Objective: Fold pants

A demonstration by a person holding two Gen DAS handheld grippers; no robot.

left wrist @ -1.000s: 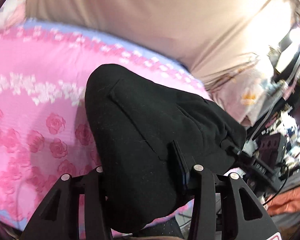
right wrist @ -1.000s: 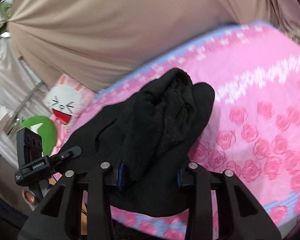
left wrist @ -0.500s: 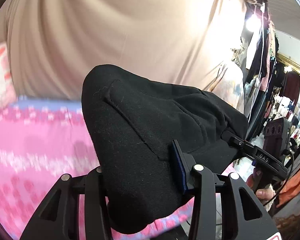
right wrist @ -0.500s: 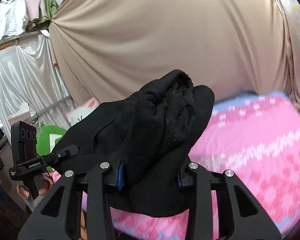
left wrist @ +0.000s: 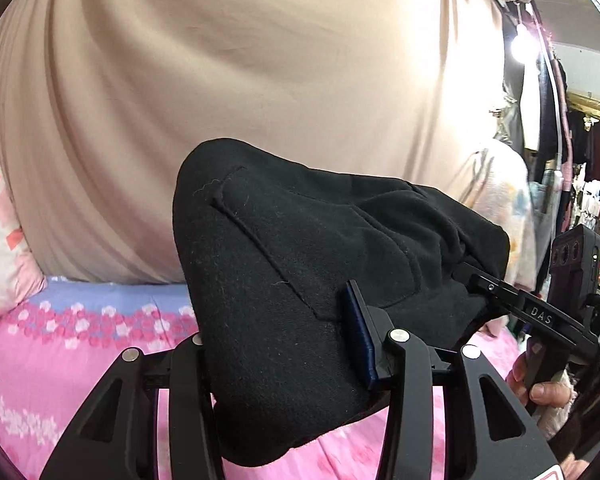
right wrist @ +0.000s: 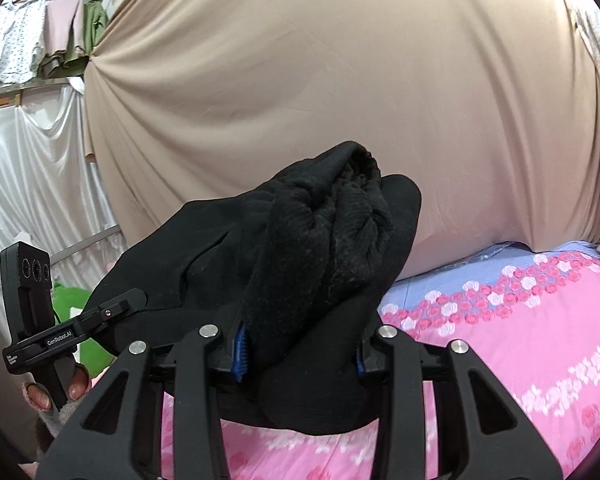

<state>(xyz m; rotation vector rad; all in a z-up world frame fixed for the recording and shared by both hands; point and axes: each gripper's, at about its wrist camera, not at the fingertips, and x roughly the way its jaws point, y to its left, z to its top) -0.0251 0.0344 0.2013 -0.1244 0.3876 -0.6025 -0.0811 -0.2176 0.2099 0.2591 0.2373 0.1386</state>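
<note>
Black pants are held up in the air between both grippers, above a pink rose-print bedsheet. My left gripper is shut on one end of the pants, with a stitched pocket showing. My right gripper is shut on the other end of the pants, where the ribbed waistband is bunched. The right gripper shows at the right of the left wrist view, the left gripper at the left of the right wrist view. The cloth hangs taut between them.
A beige curtain hangs behind the bed. A pink and white pillow lies at the bed's left. Clothes hang on racks at the left of the right wrist view and at the right of the left wrist view.
Both grippers have risen and tilted up with the pants; the bedsheet has dropped low in both views and the curtain fills them. The grip on the pants is unchanged.
</note>
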